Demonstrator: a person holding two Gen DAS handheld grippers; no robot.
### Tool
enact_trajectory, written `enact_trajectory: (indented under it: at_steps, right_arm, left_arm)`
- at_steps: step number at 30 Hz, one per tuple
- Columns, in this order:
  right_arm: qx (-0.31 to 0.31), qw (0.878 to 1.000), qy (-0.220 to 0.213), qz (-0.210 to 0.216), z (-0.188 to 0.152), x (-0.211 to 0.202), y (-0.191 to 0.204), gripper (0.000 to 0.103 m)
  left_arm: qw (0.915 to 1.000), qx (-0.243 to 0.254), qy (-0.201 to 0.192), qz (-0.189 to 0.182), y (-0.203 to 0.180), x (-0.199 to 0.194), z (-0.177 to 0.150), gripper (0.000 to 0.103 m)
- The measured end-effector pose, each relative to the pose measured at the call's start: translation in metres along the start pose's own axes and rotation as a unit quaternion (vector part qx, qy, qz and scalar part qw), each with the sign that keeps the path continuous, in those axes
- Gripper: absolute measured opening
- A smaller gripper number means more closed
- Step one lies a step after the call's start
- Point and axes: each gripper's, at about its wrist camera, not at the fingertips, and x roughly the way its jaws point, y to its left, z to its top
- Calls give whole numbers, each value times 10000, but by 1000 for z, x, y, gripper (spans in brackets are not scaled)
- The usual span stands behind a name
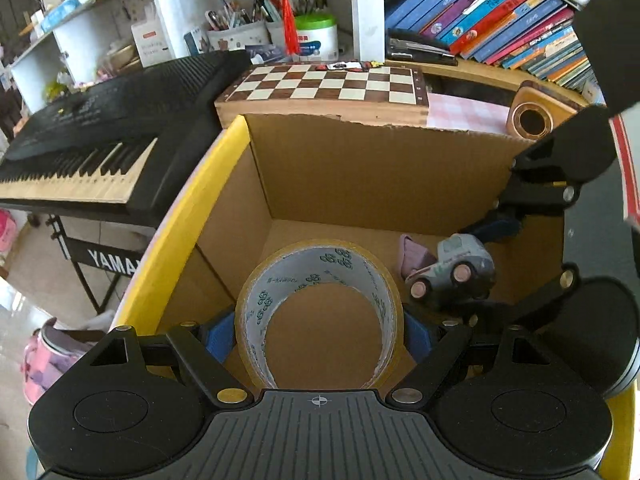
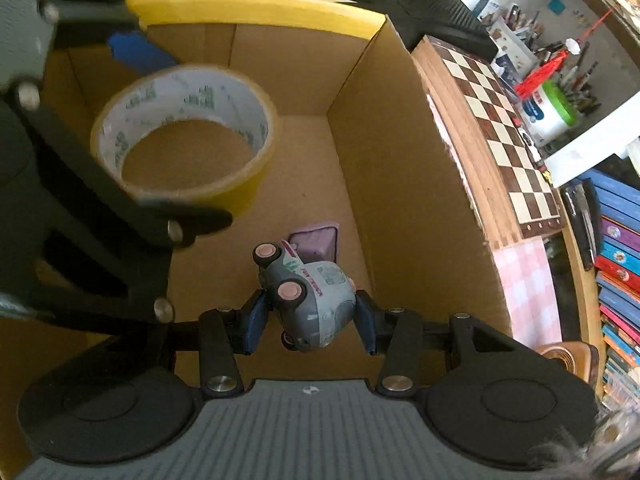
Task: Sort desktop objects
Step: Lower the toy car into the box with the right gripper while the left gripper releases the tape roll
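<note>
A yellowish roll of packing tape (image 1: 320, 312) hangs inside the open cardboard box (image 1: 360, 168), and my left gripper (image 1: 319, 336) is shut on its two sides with the blue pads (image 1: 219, 338). From the right wrist view the same roll (image 2: 184, 136) floats above the box floor (image 2: 304, 184) at upper left. My right gripper (image 2: 310, 320) is shut on a grey toy car (image 2: 308, 300) with pink wheels, held nose-down over the box floor. In the left wrist view that car (image 1: 452, 272) hangs at the right. A small purple thing (image 2: 316, 242) lies on the floor beneath it.
The box has a yellow-taped rim (image 1: 176, 232). Behind it lies a chessboard (image 1: 332, 82), with a black keyboard (image 1: 100, 136) to the left and books (image 1: 500, 16) to the right. A round wooden object (image 1: 532, 118) stands beside the box. Pen holders fill the shelf behind.
</note>
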Motion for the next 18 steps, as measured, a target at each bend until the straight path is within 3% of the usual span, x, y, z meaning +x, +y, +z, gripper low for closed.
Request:
enact_trajectory:
  at_steps: [4,10,13,15,18]
  right_arm:
    - [-255,9996,79,87,1,2,4,35]
    - [-258,9996,-55,98,-1,-3,4,34]
    - [-96,9997,-210,98,-2,-8,0,45]
    - [-101,9996,-264,19,-4,-11,2,51]
    - [34,9992,-395,-90,-12,-20,3,52]
  left_arm:
    - [10000,-58,55,32,1,2,1,84]
    - [9997,-197,-97,96,2,0,0,84]
    - [9994,-274,-206,33,3,-4,-1,85]
    - [9992,-288,-286,6,3,-7,-3,91]
    - [9990,-216,-382,-37,1,-14,-5,94]
